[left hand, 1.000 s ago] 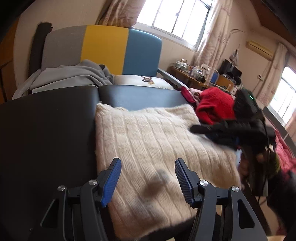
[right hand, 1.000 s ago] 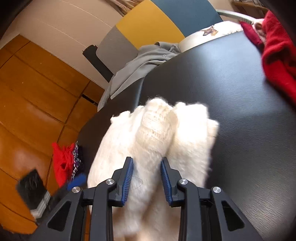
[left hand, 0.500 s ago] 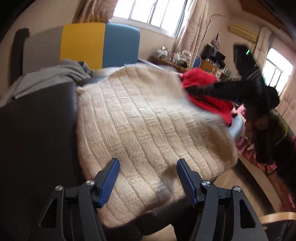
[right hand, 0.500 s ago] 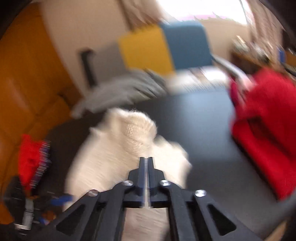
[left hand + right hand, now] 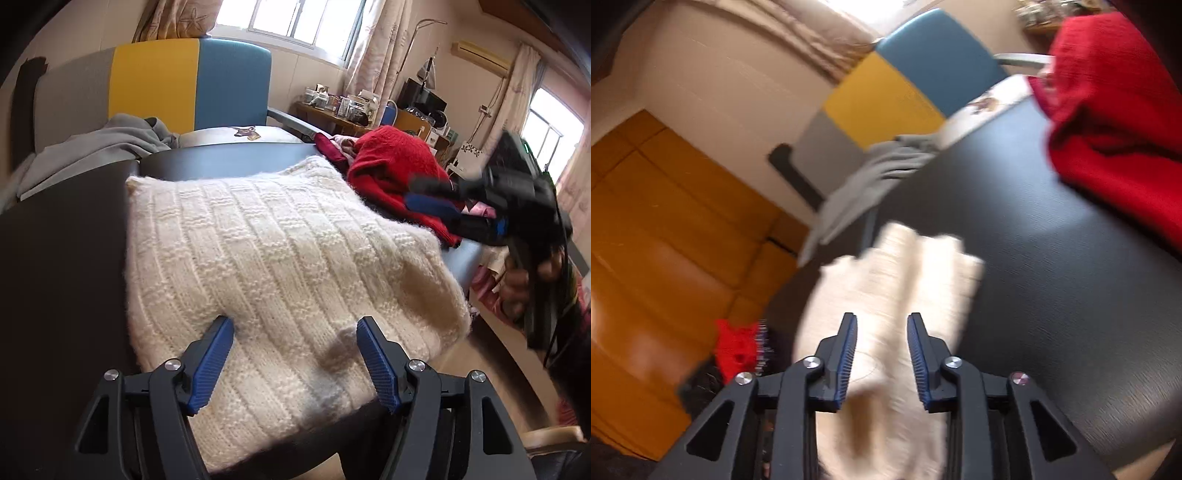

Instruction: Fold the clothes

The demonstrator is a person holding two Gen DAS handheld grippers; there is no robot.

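Cream sweater lying folded on dark table; left gripper and right gripper hovering agape, empty; squaring edges likely follows.

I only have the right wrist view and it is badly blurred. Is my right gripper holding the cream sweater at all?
Observer: No. In the left wrist view the right gripper is in the air over the red sweater, apart from the cream sweater.
Operator: How does the cream sweater lie?
Observer: Folded into a flat rectangle on the black table, with its right corner hanging over the table edge.
Operator: And my left gripper?
Observer: The left gripper is open at the near edge of the cream sweater, one finger on either side of a stretch of knit, not closed on it.
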